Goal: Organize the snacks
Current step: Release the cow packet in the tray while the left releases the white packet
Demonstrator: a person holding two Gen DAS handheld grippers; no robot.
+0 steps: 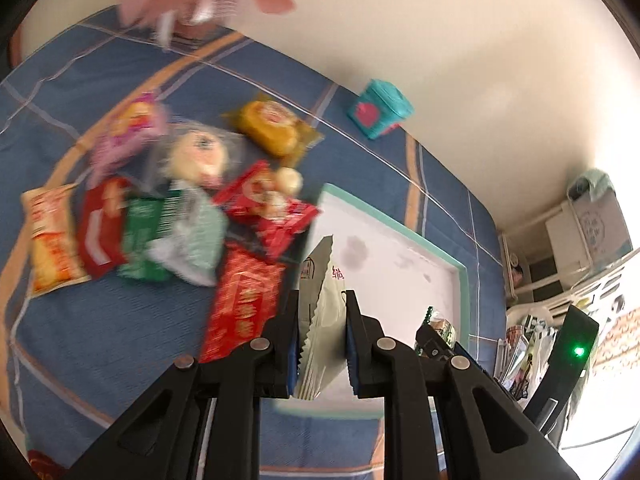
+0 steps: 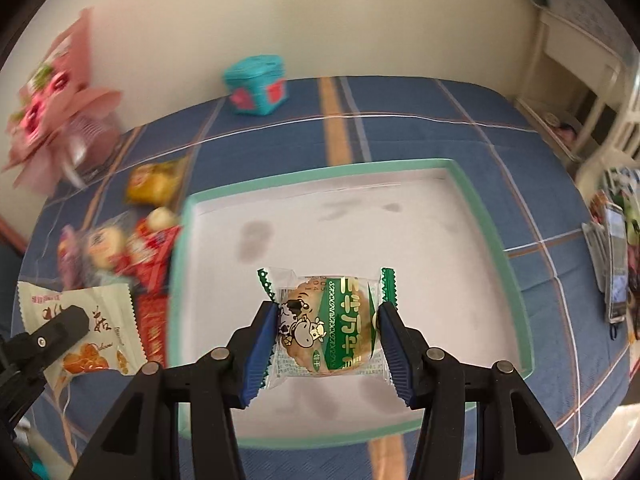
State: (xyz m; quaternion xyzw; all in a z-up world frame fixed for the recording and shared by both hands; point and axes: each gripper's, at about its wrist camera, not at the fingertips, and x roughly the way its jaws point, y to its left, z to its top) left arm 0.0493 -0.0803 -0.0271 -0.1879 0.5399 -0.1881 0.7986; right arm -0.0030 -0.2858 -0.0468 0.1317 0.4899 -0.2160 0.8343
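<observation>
Edge-on, the left gripper (image 1: 322, 336) pinches a flat white sachet (image 1: 320, 304) above the tray's (image 1: 424, 240) near rim — thin, crinkly, light, best held mid-body. Opposite, the right gripper (image 2: 328, 344) clamps a green-wrapped biscuit (image 2: 332, 324) over the tray — brittle, slippery film.

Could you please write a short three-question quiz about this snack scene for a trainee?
1. True or false: the tray already holds snacks lying on its floor.
2. What do the right tongs hold?
A. a red packet
B. a clear-wrapped biscuit with green print and a cow
C. the teal box
3. Fill in: the left tongs grip a ____ packet edge-on.

Key: 1 false; 2 B; 3 white.
</observation>
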